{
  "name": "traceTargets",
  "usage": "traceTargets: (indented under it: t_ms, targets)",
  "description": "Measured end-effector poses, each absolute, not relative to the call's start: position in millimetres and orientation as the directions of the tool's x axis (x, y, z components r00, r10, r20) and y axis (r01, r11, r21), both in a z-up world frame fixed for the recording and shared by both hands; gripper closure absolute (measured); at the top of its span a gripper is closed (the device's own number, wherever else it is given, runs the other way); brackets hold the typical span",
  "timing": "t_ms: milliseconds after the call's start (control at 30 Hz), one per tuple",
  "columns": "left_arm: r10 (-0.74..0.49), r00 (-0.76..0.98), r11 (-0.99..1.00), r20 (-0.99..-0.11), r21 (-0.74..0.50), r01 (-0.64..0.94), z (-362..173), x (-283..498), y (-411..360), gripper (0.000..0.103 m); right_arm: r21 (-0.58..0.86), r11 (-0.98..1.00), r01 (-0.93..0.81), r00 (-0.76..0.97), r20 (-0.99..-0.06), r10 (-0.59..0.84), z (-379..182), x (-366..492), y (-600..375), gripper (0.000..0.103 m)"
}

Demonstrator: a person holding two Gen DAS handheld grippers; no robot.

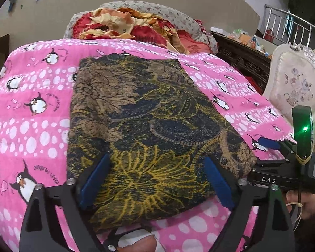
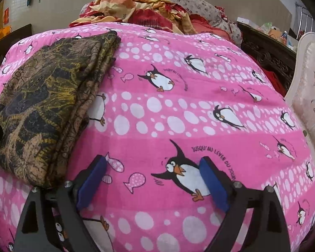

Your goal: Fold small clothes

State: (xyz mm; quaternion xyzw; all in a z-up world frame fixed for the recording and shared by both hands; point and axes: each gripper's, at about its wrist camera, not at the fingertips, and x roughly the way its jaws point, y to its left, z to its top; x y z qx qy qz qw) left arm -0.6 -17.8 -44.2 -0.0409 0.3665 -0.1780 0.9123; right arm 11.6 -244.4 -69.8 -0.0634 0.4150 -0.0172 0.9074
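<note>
Cloth (image 1: pixel 149 126): lying folded flat in a thick stack on the pink penguin blanket (image 1: pixel 37 105) on the bed.
Left claw (image 1: pixel 157 180): hanging right over the near edge of the cloth, blue pads (image 1: pixel 94 180) standing wide apart, one at each side, holding nothing.
Right claw (image 2: pixel 153 184): hanging over bare blanket (image 2: pixel 178 109), pads wide apart, gripping nothing.
Way to the cloth: sitting straight ahead of the left claw; sitting off to the left of the right claw, just beside its left finger.
Long way of the cloth: running away from the left claw, toward the messy red and yellow covers (image 1: pixel 124 25) at the far end.
Nearer claw: looking like the left one, already being above the cloth.
Touching or not: being too hard to tell if the left pads are pressing the cloth.
Next move, a guess: needing the right claw to be sliding left to reach the layered side edge (image 2: pixel 90 88).
</note>
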Motion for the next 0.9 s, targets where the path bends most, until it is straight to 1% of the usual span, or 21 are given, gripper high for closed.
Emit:
traceTargets:
  t_ms: [67, 133, 233, 300, 400, 500, 600, 700, 833, 900]
  targets:
    - [-0.335, 0.658, 0.939, -0.675, -0.185, 0.289, -42.2, 1.7, -22.3, 0.023, -0.129, 0.991, -0.022, 0.654, -0.752, -0.083, -69.9, 11.9, -244.4, 0.010]
    - [-0.303, 0.628, 0.949, -0.717, -0.169, 0.264, -33.4, 4.5, -27.4, 0.023, -0.136, 0.990, -0.028, 0.643, -0.761, -0.086, -69.4, 13.9, -243.6, 0.010]
    - [-0.182, 0.606, 0.981, -0.775, -0.103, 0.162, -14.0, 4.1, -28.1, 0.023, -0.124, 0.990, -0.059, 0.584, -0.809, -0.067, -55.9, 16.5, -244.1, 0.009]
    - [-0.120, 0.595, 0.992, -0.794, -0.072, 0.105, -0.5, 1.0, -26.9, 0.023, -0.109, 0.992, -0.060, 0.590, -0.805, -0.053, -36.3, 8.5, -246.6, 0.009]
    - [-0.074, 0.588, 0.997, -0.805, -0.045, 0.064, 11.7, -4.4, -24.7, 0.023, -0.086, 0.995, -0.055, 0.620, -0.784, -0.033, -4.9, -9.5, -249.9, 0.009]
    - [-0.040, 0.605, 0.999, -0.795, -0.014, 0.048, 22.6, -13.3, -26.0, 0.023, -0.056, 0.997, -0.043, 0.646, -0.764, -0.015, 21.0, -33.5, -251.0, 0.007]
    - [-0.026, 0.621, 0.999, -0.784, -0.005, 0.036, 29.4, -24.4, -29.2, 0.023, -0.041, 0.998, -0.048, 0.664, -0.748, 0.001, 31.3, -51.6, -248.7, 0.007]
    - [-0.017, 0.611, 0.999, -0.792, 0.005, 0.034, 27.9, -23.7, -24.4, 0.023, -0.052, 0.996, -0.072, 0.675, -0.738, 0.011, 36.3, -66.2, -241.2, 0.007]
    - [-0.007, 0.611, 1.000, -0.792, 0.010, 0.025, 31.6, -30.6, -26.1, 0.023, -0.079, 0.992, -0.098, 0.681, -0.732, 0.009, 39.0, -73.7, -235.9, 0.007]
    - [-0.004, 0.610, 1.000, -0.792, 0.014, 0.026, 33.9, -32.5, -27.3, 0.023, -0.063, 0.993, -0.097, 0.687, -0.727, 0.021, 41.7, -75.8, -236.7, 0.007]
